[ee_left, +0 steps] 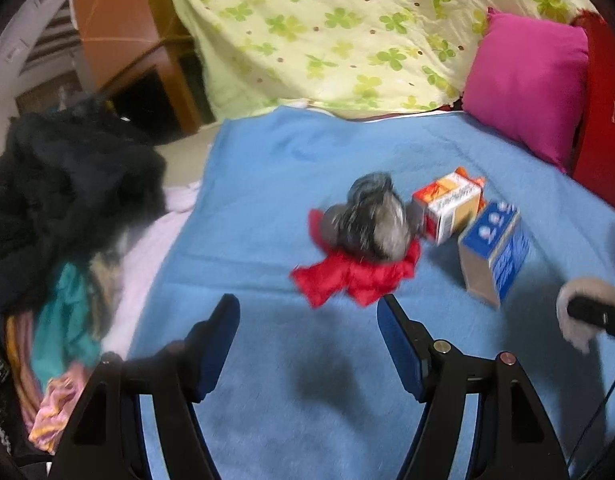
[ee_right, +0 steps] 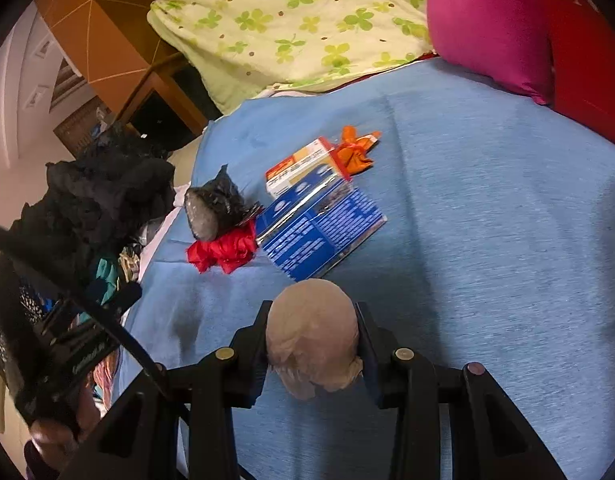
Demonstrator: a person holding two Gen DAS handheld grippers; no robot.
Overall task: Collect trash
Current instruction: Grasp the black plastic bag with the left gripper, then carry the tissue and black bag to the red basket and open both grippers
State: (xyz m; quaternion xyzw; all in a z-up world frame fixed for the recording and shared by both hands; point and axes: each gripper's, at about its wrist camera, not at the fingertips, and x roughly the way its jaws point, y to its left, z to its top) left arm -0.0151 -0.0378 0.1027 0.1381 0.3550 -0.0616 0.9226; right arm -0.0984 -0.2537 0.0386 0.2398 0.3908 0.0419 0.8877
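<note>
The right gripper (ee_right: 313, 344) is clamping a crumpled beige wad (ee_right: 312, 336) between its jaws above the blue blanket (ee_right: 487, 208); the left gripper (ee_left: 309, 316) is hovering wide, empty, near the red wrapper (ee_left: 355, 276)

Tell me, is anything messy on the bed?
Yes. On the blue blanket lie a crumpled red wrapper, a black plastic bag, two cardboard boxes tipped askew and an orange scrap.
</note>
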